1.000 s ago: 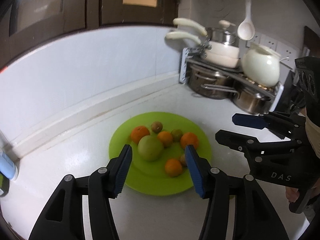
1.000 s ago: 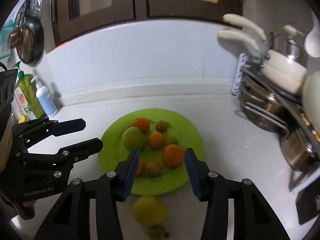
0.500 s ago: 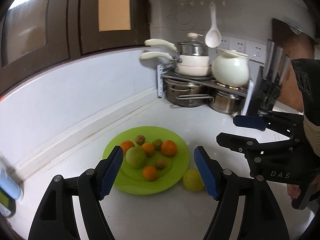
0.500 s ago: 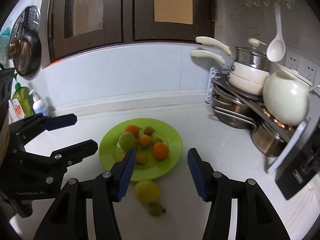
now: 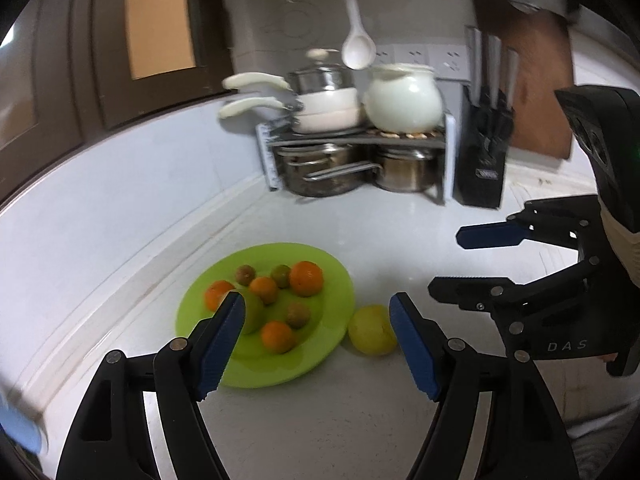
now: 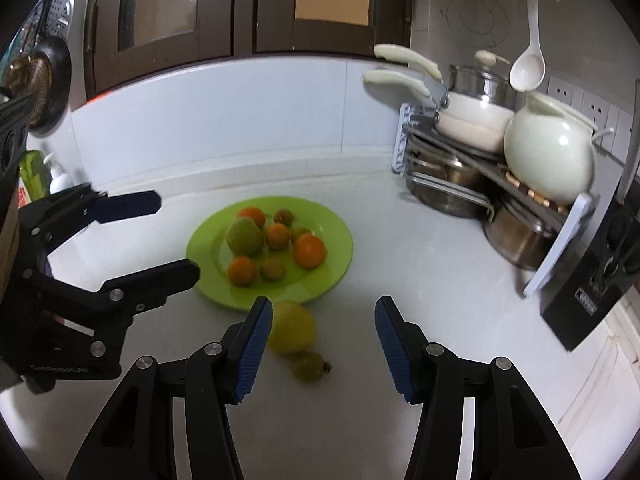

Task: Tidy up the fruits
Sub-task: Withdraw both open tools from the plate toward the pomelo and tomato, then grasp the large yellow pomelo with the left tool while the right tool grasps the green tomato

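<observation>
The plate (image 6: 336, 268) sits mid-surface (image 6: 420, 264), holding fruits. Two fruits lie off its near edge; the pot rack (image 6: 480, 184) occupies the far right corner.

The letters "DAS" stand in pale print on the black body of the right gripper (image 5: 484, 264). The label on the knife block (image 5: 484, 156) is too blurred to read.

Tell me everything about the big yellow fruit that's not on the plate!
The yellow fruit is round, yellow-green and a bit dull-skinned, the biggest piece off the green plate. It sits on the white counter just beside the plate's rim. A small greenish fruit lies right next to it. Neither gripper touches it; the right gripper hangs open near it.
</observation>
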Demonstrator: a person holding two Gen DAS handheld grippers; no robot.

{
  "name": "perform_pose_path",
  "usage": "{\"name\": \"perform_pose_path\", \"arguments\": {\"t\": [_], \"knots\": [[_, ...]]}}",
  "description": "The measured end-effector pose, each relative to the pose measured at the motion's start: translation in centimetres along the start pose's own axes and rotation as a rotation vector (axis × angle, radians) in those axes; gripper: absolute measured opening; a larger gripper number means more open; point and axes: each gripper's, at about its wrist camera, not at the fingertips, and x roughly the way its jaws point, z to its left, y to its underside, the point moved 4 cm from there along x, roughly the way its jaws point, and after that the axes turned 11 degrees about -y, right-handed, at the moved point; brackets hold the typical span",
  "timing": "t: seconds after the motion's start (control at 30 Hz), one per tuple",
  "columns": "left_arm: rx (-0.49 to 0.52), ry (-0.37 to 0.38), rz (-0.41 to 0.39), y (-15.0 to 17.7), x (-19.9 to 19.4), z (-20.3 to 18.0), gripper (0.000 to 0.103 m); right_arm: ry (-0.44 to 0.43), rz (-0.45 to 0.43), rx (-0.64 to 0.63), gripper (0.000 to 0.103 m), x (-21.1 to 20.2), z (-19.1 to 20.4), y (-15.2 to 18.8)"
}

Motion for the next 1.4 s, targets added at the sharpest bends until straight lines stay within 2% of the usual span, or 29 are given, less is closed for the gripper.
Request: {"name": "perform_pose_path", "arguments": {"t": [0.27,0.6,0.67,0.8,0.9,1.23,1.4], "knots": [[0.155,0.085,0.003,1.3,2.7,-1.6,0.074,0.009,0.086,0.02,0.054,2.6,-0.2,2.5],[0.268,0.19,0.011,2.2,5.1,-2.5,0.074,-0.028,0.169,0.052,0.053,6.0,-0.4,4.5],[0.274,0.205,0.019,2.2,5.6,-2.7,0.074,-0.038,0.181,0.064,0.046,6.5,-0.6,4.8],[0.278,0.236,0.025,2.3,5.9,-3.0,0.074,-0.049,0.187,0.071,0.043,6.8,-0.8,5.0],[0.278,0.251,0.038,2.5,6.4,-3.3,0.074,-0.048,0.189,0.07,0.035,7.0,-1.0,5.1],[0.279,0.28,0.063,3.0,7.4,-5.0,0.073,0.0,0.167,0.115,0.034,5.3,-2.5,5.4],[0.239,0.275,0.1,3.2,8.5,-5.5,0.065,0.027,0.154,0.148,0.034,4.7,-3.5,5.4]]}}
